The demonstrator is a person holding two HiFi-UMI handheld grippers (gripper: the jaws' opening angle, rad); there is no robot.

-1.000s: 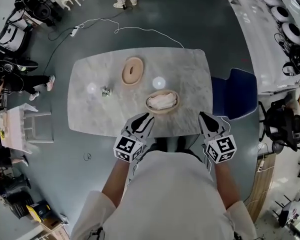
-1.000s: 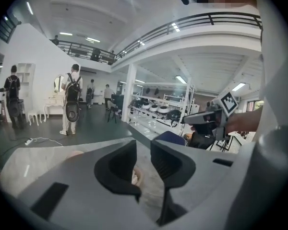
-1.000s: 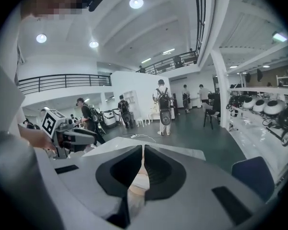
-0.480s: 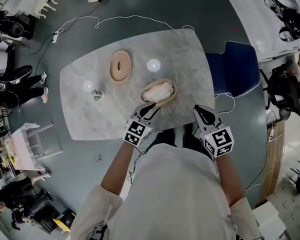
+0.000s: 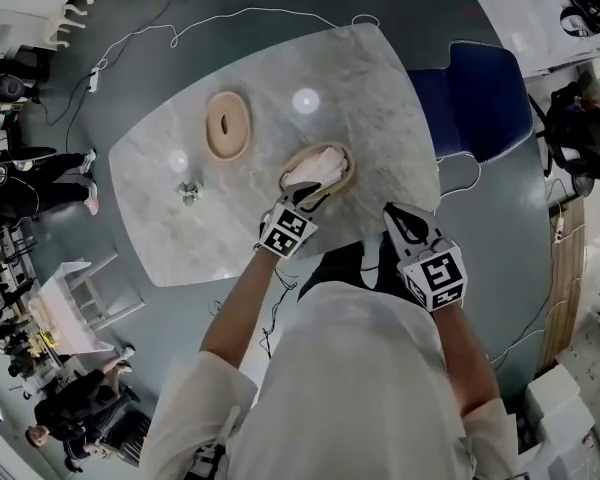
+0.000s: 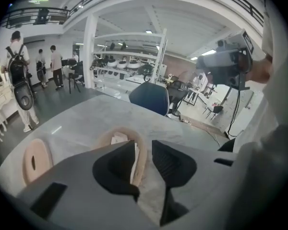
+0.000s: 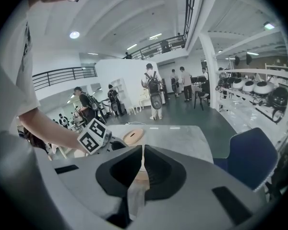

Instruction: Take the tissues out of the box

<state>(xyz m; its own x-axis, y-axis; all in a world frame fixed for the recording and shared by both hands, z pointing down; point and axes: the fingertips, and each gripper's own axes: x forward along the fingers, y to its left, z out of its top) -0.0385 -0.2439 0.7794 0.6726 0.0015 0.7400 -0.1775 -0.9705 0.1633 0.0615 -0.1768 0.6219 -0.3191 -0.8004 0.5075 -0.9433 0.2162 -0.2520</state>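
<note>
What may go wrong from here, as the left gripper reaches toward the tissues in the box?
1. The left gripper, jaws opening, has the rim of the box in line between them and grips nothing; it may pinch the rim, not the tissues.
2. The right gripper is shut and away from the box, so the box may lift or slide with the tissues.

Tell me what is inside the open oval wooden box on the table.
White tissues fill the wooden box, bunched up to its rim. Its bottom and anything beneath the top tissues are covered, so how many remain cannot be seen.
</note>
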